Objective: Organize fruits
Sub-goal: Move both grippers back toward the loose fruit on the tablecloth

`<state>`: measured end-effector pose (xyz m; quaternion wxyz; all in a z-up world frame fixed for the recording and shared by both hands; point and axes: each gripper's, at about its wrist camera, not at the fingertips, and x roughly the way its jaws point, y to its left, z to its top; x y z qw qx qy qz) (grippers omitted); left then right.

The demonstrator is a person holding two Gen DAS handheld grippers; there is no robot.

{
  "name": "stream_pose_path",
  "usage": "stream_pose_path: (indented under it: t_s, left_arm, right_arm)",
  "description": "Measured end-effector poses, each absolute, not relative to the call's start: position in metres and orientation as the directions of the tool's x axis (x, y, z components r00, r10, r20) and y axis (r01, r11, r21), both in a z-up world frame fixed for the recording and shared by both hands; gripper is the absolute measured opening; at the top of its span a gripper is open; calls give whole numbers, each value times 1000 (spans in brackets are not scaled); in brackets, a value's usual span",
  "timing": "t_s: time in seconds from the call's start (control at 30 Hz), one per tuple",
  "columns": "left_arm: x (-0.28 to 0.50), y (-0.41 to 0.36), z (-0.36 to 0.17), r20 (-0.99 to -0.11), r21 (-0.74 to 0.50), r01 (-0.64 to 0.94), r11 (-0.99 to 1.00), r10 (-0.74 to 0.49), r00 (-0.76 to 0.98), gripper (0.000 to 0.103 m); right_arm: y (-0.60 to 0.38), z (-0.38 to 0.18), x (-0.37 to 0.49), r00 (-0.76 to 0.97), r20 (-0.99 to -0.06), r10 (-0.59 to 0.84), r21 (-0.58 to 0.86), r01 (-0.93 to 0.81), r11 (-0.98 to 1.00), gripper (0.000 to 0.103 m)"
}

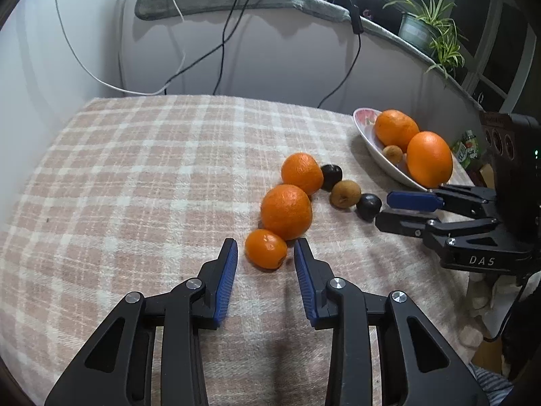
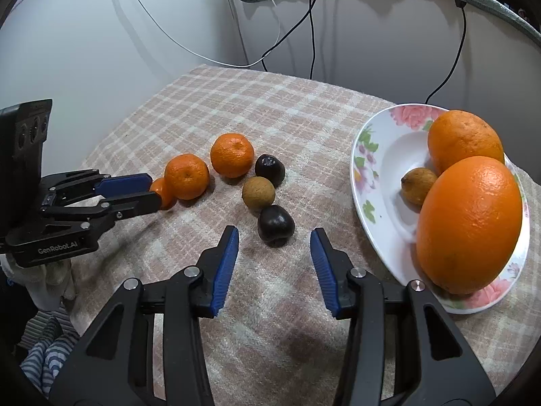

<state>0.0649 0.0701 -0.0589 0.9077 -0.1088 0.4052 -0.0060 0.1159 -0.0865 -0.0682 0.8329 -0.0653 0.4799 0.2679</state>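
Okay, both claws are standing released, nothing gripped. The left claw (image 1: 265,242) is flanking the small mandarin (image 1: 266,249), with thin slivers of checked cloth (image 1: 152,169) showing between the pads and the peel. The fruit is sitting only at the fingertips, so a squeeze is probably risking it squirting forward toward 12 o'clock. It is also touching the bigger mandarin (image 1: 286,211) at its 1 o'clock, so any shove is likely rolling that one across the counter.

The right claw (image 2: 274,231) is straddling the dark fruit (image 2: 275,226) with clear gaps on both sides. That fruit is looking glossy and round, so a tip pinch may be popping it loose into the brown fruit (image 2: 258,192) just beyond it at 11 o'clock.

The plate (image 2: 375,169) at 3 o'clock is crowding up, with the big orange (image 2: 470,223) hugging the near rim, so a careless drop could be knocking it off.
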Motion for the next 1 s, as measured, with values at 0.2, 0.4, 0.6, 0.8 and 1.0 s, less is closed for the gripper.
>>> stream_pose_path:
  t_s: [0.2,0.4,0.6,0.8,1.0]
  left_arm:
    - [54,75,-49,-701,-210,-91,973,-85,708,35]
    - [54,66,-46,-721,-173,-86,981,-67,690,45]
    - [60,61,-52,-749,-139,-105,985,-35,662,52]
    - [67,62,-58,-754,-179,-94,979,-75,652,50]
    - [72,66,-65,-765,-200,-110,974,-85,638,37]
  right_arm:
    - [-89,-66,116,400,-831,387,151,-508,848,46]
    - [-87,-65,115,404,-830,386,148,-507,849,46]
    - [-87,-65,116,405,-830,383,145,-506,850,47]
    - [-86,-67,118,399,-834,380,145,-506,850,47]
    - [-83,-70,120,400,-833,382,146,-508,849,47]
